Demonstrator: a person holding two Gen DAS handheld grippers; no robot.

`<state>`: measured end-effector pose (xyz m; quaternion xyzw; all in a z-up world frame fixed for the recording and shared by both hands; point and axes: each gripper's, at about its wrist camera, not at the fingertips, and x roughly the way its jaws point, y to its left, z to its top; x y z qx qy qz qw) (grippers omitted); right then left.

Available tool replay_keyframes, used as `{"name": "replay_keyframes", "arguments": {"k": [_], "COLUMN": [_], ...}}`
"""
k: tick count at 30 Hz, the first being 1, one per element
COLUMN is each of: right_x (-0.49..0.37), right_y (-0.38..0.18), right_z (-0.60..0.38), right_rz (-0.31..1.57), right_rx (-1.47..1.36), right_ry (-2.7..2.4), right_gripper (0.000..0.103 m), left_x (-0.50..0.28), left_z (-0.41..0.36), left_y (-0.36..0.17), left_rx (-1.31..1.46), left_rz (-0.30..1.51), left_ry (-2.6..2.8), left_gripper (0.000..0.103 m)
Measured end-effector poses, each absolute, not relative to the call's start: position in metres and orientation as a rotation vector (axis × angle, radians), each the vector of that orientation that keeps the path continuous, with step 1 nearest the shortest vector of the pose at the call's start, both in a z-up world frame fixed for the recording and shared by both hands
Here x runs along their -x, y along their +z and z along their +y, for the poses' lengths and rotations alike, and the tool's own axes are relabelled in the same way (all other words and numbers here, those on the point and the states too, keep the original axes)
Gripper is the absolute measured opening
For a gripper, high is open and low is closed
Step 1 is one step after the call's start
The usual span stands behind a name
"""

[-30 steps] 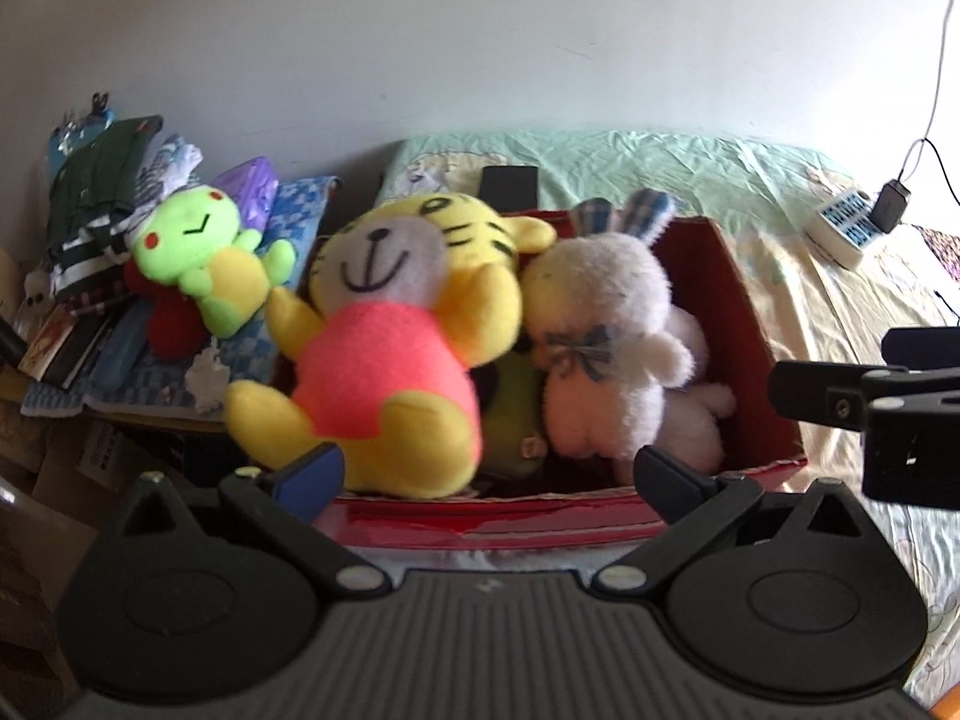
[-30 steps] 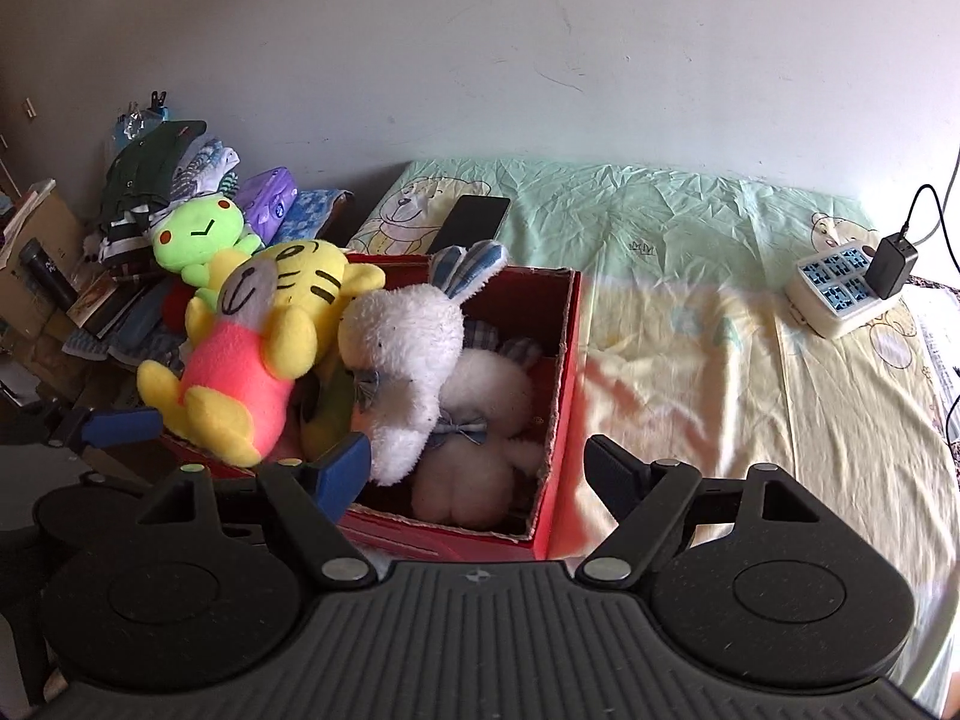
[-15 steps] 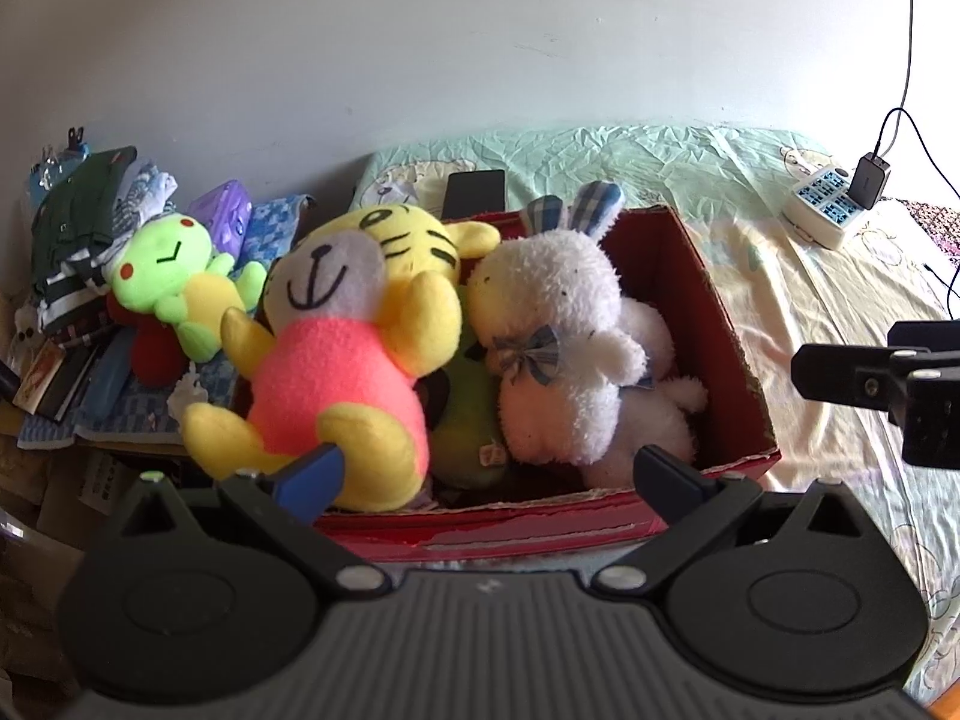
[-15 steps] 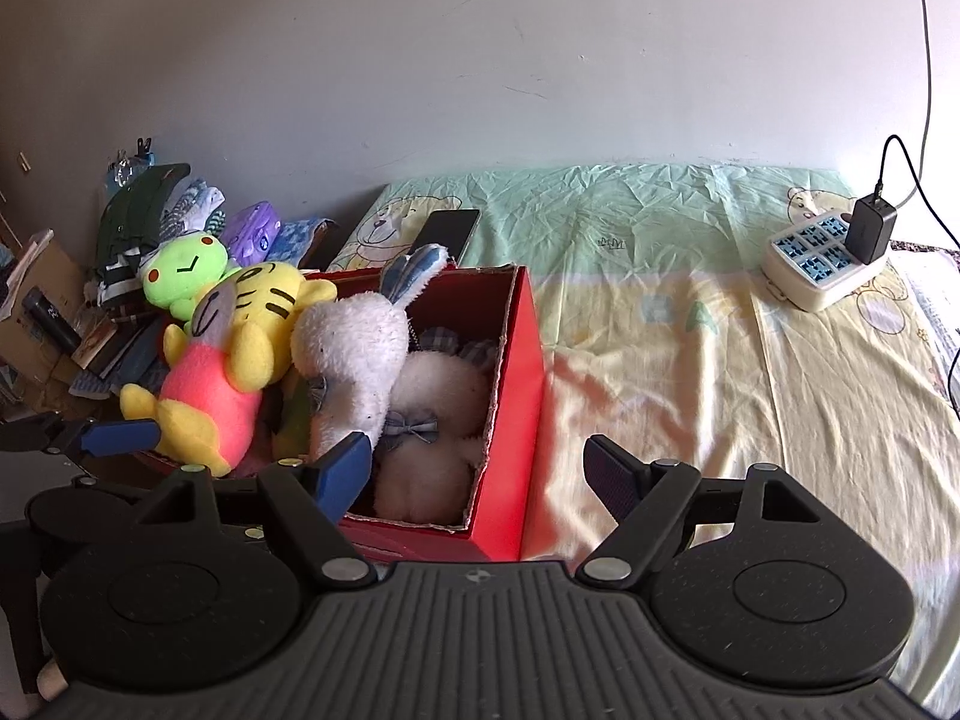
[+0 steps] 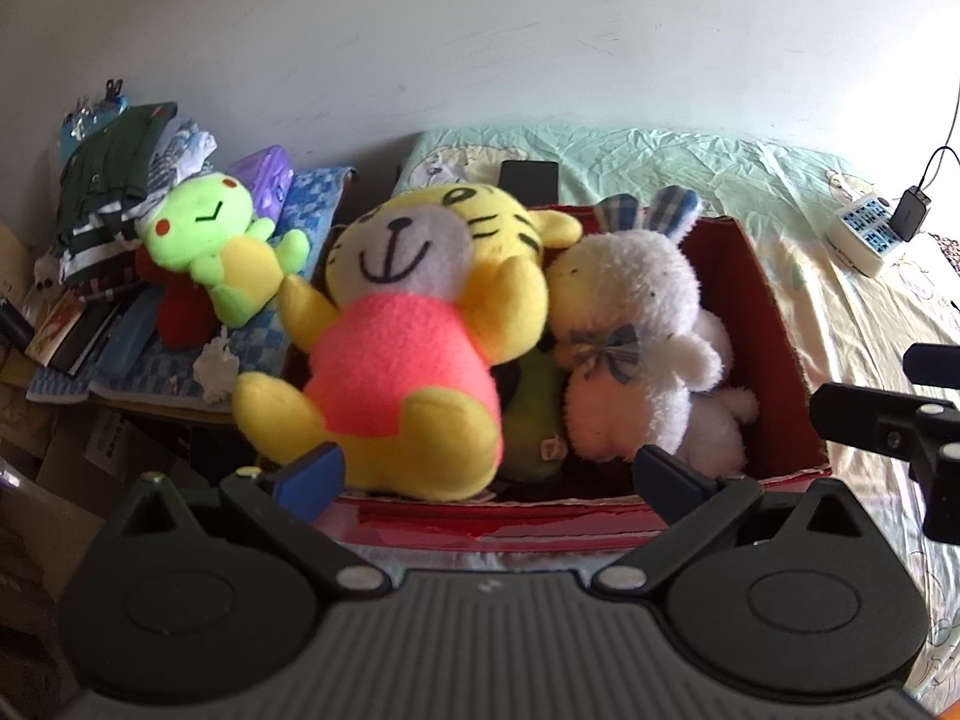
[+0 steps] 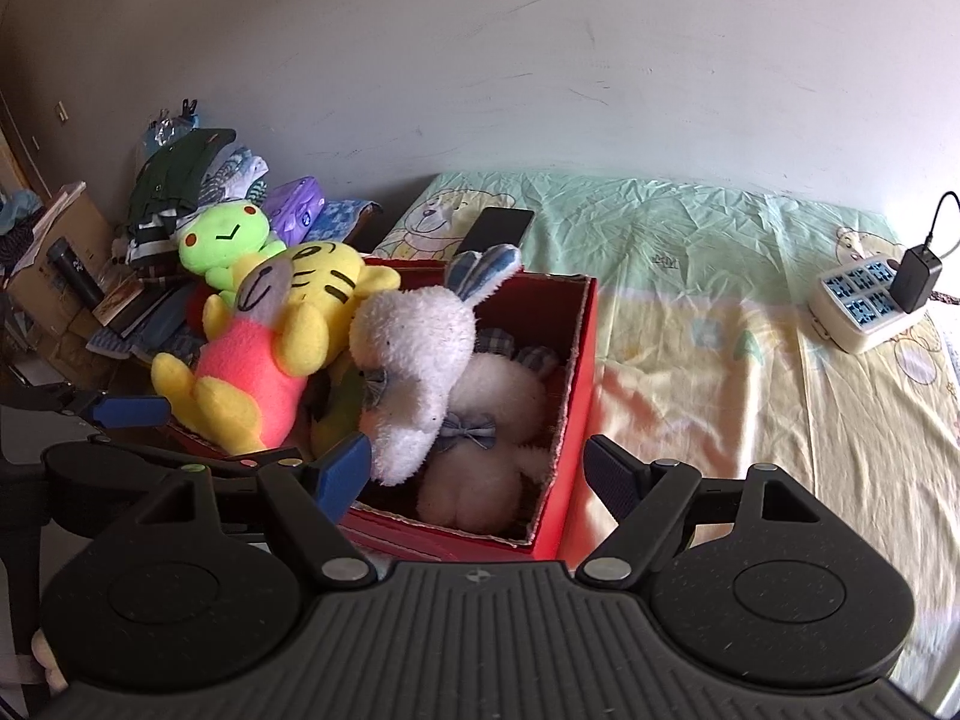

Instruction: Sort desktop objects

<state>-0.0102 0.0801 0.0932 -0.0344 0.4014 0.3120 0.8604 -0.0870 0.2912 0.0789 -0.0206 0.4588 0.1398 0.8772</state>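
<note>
A red cardboard box point(image 5: 774, 324) point(image 6: 576, 372) on the bed holds several plush toys. A yellow tiger in a pink shirt point(image 5: 396, 348) point(image 6: 270, 354) sits at its left end. A white rabbit with plaid ears point(image 5: 630, 324) point(image 6: 414, 348) leans beside it. Another white rabbit point(image 6: 486, 456) lies behind, and a green plush point(image 5: 534, 414) is wedged between them. My left gripper point(image 5: 489, 474) is open at the box's near edge, holding nothing. My right gripper point(image 6: 480, 471) is open over the box's right corner, also holding nothing.
A green frog plush point(image 5: 210, 246) point(image 6: 228, 240) lies on a cluttered pile of clothes and books left of the bed. A black phone point(image 5: 528, 177) point(image 6: 498, 228) lies behind the box. A power strip with a charger point(image 5: 864, 234) point(image 6: 864, 306) sits at the right.
The left gripper drifted a little away from the box, then came back closer. The right view swayed slightly. Both grippers stayed open and the toys did not move.
</note>
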Motion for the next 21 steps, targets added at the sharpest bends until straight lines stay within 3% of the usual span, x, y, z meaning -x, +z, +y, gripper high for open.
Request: {"name": "replay_keyframes", "arguments": {"k": [21], "right_x": [-0.005], "right_y": [0.09], "right_z": [0.093], "right_rz": [0.849], "right_rx": [0.054], "right_ry": [0.649], "right_gripper": [0.08], "left_x": [0.075], "left_z": [0.308], "left_y": [0.072], "left_rx": [0.081], "left_rz": [0.99], "left_ry": [0.334], "left_gripper": [0.102]}}
